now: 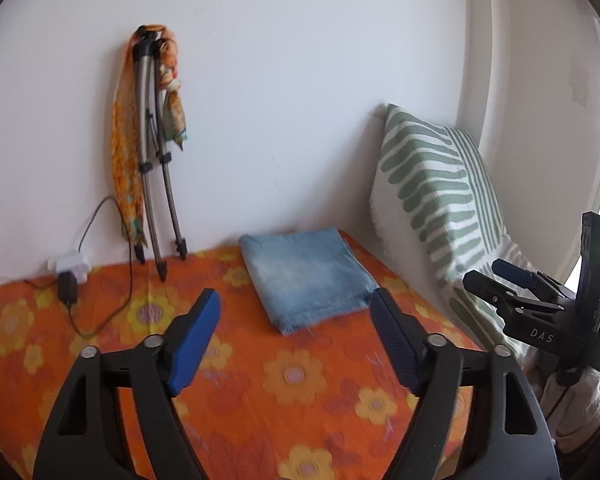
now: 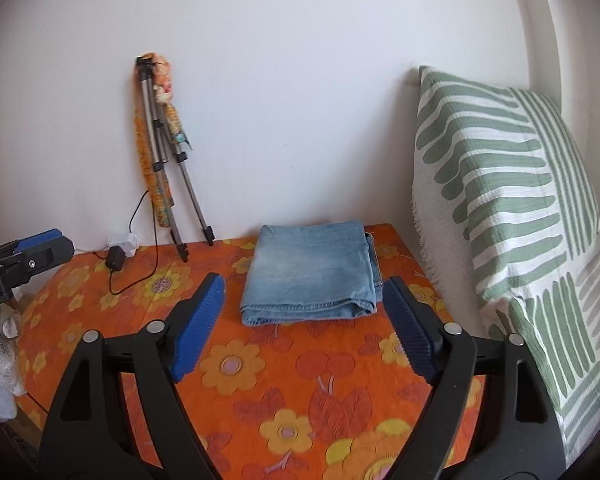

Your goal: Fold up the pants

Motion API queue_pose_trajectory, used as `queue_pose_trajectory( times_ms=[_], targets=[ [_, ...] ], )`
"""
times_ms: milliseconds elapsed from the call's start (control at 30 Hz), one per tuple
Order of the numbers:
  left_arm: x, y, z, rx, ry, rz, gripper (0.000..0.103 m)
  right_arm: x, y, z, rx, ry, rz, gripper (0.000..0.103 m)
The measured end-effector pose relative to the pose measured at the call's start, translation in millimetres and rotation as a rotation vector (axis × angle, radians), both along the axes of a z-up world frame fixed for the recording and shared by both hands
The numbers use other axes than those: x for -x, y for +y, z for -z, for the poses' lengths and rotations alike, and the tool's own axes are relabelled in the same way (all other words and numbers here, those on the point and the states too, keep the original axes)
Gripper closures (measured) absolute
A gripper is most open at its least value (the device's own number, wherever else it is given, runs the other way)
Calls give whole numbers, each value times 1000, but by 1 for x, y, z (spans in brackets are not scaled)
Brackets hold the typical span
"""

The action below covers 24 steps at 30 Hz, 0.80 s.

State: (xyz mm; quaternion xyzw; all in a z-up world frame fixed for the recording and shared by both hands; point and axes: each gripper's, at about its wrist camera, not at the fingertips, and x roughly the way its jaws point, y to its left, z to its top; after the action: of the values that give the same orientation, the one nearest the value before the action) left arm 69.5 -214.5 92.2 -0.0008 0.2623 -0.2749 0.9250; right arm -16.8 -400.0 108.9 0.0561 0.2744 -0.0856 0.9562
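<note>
**Folded jeans at far edge of bed, both claws wide and empty**

Pants [image 2: 310, 276]: light blue denim, faded paler across the middle, folded into a compact, roughly square stack. Hemmed edge with visible stitching faces the cameras; layered folds show at the right side. Top face lies flat, no loose legs trailing. Stack rests on the orange floral bedspread [image 2: 260, 380], toward the far edge near the white wall, between the tripod [image 2: 168, 168] on the left and the green-striped cushion [image 2: 496, 184] on the right, apart from both.

Left gripper [image 1: 296, 308]: blue pads spread wide, nothing between them, held short of the jeans and not touching them.

Right gripper [image 2: 304, 296]: jaws likewise spread wide and empty, jeans framed in the gap beyond the tips, no contact. In the left wrist view it shows at the right edge, in front of the cushion.

Other: an orange patterned scarf [image 1: 126, 152] hangs over the tripod. A black adapter [image 2: 115, 259] with its cord lies on the bedspread beside a white block, possibly a power strip; too small to be sure.
</note>
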Motion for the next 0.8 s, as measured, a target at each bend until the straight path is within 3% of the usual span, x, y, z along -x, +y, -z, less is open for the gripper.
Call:
queue_pose_trajectory(
  times_ms=[100, 200, 500, 733, 800],
  targets=[
    [20, 10, 11, -24, 5, -8, 23, 21, 15, 1, 34, -24, 24, 2],
    [34, 19, 25, -35, 27, -15, 22, 39, 34, 6, 104, -39, 64, 0],
    [42, 42, 76, -50, 114, -69, 22, 41, 51, 41, 85, 12, 80, 0],
    [30, 46, 107, -126, 140, -117, 22, 32, 55, 73, 80, 22, 115, 0],
    [29, 48, 113, -145, 128, -127, 22, 28, 52, 84, 29, 52, 111, 0]
  ],
)
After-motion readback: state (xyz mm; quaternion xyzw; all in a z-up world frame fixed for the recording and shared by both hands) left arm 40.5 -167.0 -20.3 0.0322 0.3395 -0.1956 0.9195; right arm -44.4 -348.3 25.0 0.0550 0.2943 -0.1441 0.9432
